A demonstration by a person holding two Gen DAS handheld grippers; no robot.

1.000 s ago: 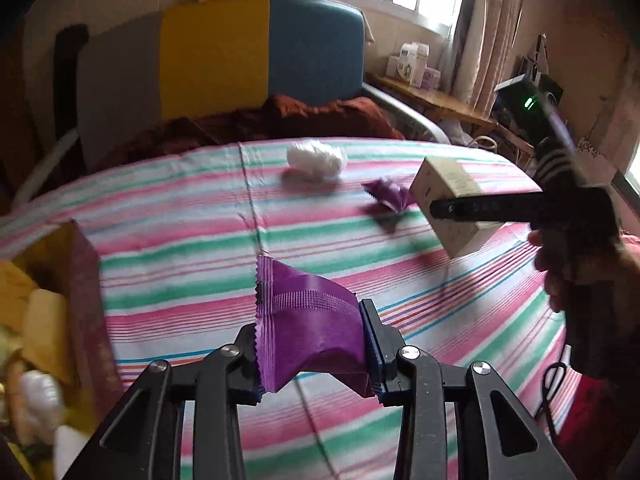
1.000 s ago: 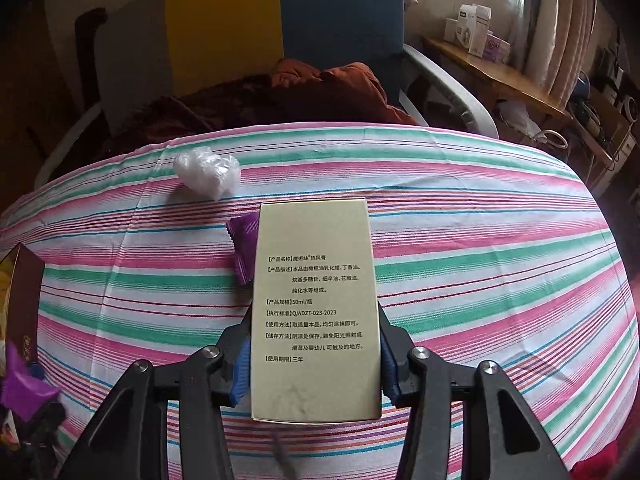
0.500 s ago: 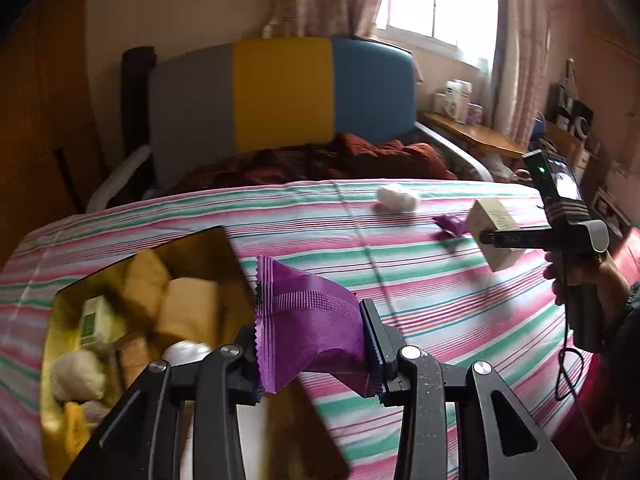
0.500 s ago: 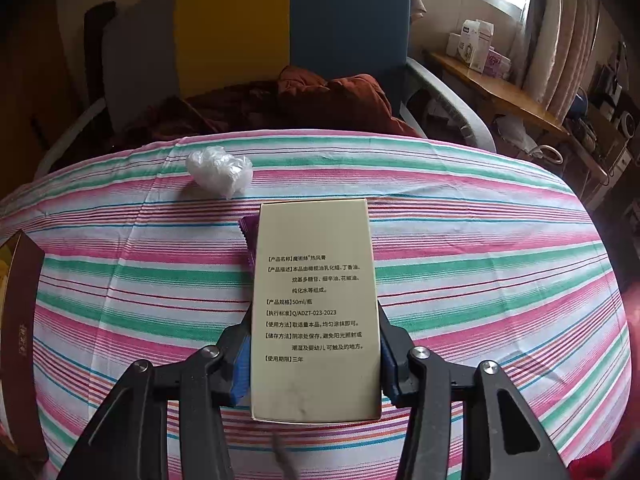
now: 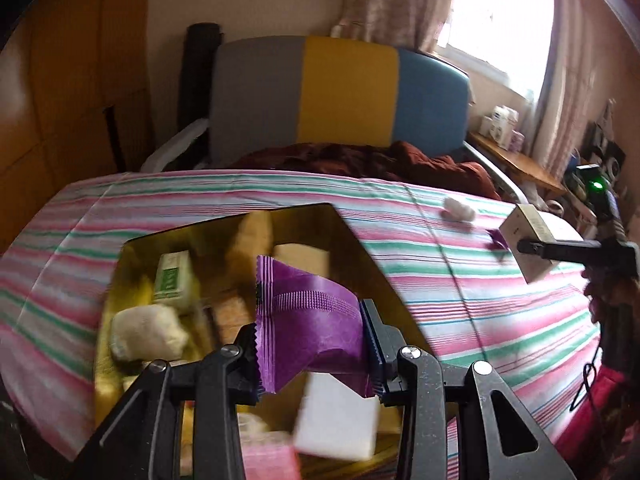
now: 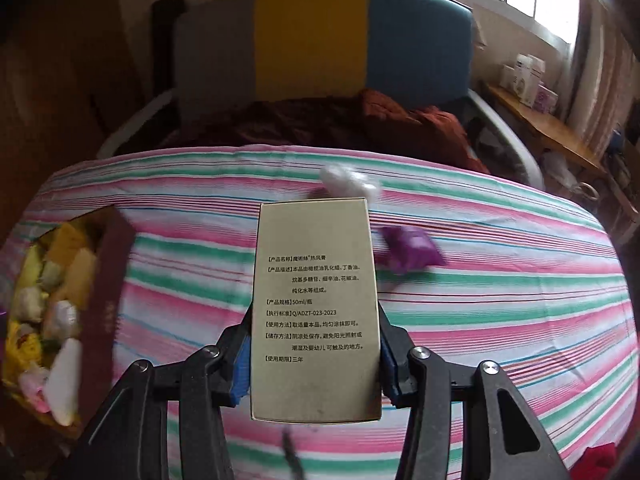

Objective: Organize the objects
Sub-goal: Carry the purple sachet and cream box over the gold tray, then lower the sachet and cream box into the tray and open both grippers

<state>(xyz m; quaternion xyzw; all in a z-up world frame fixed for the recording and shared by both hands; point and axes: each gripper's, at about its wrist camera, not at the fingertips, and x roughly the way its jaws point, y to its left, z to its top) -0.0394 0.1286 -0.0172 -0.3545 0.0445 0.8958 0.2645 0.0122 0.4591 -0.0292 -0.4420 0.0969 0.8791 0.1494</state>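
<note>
Both claws are carrying items above the striped tabletop (image 6: pixel 500 320), each clenched on its load

The left claw (image 5: pixel 316 354) is gripping a purple sachet (image 5: pixel 308 316) between its pads and holding it over the gold-lined box (image 5: pixel 360 248), which is sitting at 9 o'clock on the tabletop and is holding mixed small packets, among them a green-and-white carton (image 5: pixel 173 280). The right claw (image 6: pixel 314 354) is clamping a beige printed carton (image 6: pixel 316 312) upright, its text side facing the camera. On the cloth beyond, a white crumpled wad (image 6: pixel 350 184) is lying at 12 o'clock and a second purple sachet (image 6: pixel 410 248) at 2 o'clock, both apart from the box. A person's hand (image 5: pixel 608 292) is holding the right claw's handle
</note>
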